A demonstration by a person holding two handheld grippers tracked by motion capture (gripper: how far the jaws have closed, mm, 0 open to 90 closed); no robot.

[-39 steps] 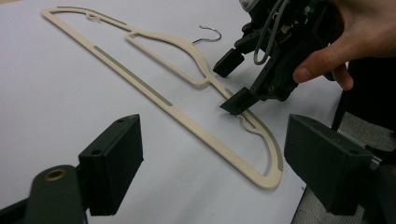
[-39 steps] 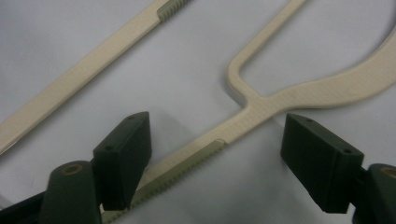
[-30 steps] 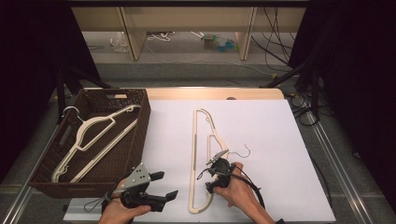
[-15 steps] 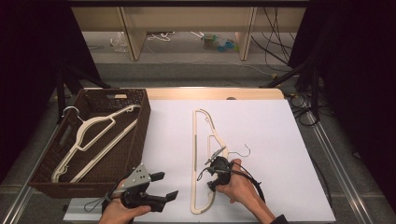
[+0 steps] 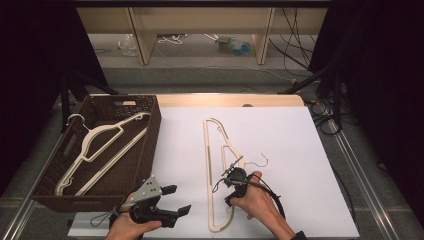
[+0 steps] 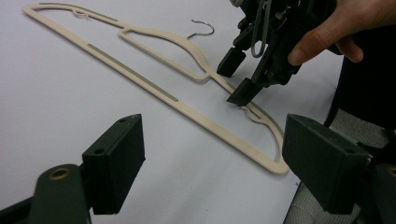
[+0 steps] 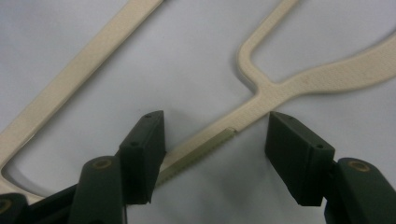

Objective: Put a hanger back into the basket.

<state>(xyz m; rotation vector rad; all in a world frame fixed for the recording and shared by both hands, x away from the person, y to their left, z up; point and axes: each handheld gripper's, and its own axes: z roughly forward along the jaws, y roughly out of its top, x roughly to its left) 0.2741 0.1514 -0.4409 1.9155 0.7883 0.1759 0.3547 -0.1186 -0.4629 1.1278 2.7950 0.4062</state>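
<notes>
A cream plastic hanger (image 5: 207,150) with a metal hook (image 5: 261,159) lies flat on the white table. My right gripper (image 5: 231,179) points down at its near shoulder arm. In the right gripper view the ribbed arm (image 7: 243,119) runs between the jaws of that gripper (image 7: 219,154), close by the left one and well apart from the right one. The jaws have just been opening and stand open around the arm. The left gripper view shows the same straddle (image 6: 237,77). My left gripper (image 5: 176,200) hovers open near the table's front edge with nothing between its fingers (image 6: 116,163).
A dark wicker basket (image 5: 154,127) stands at the left of the table and holds a second cream hanger (image 5: 102,147). The white sheet (image 5: 300,165) stretches to the right of the hanger. A shelf unit and cables lie beyond the table's far edge.
The far end of the hanger on the table has swung slightly to the left. Both hands stay where they were.
</notes>
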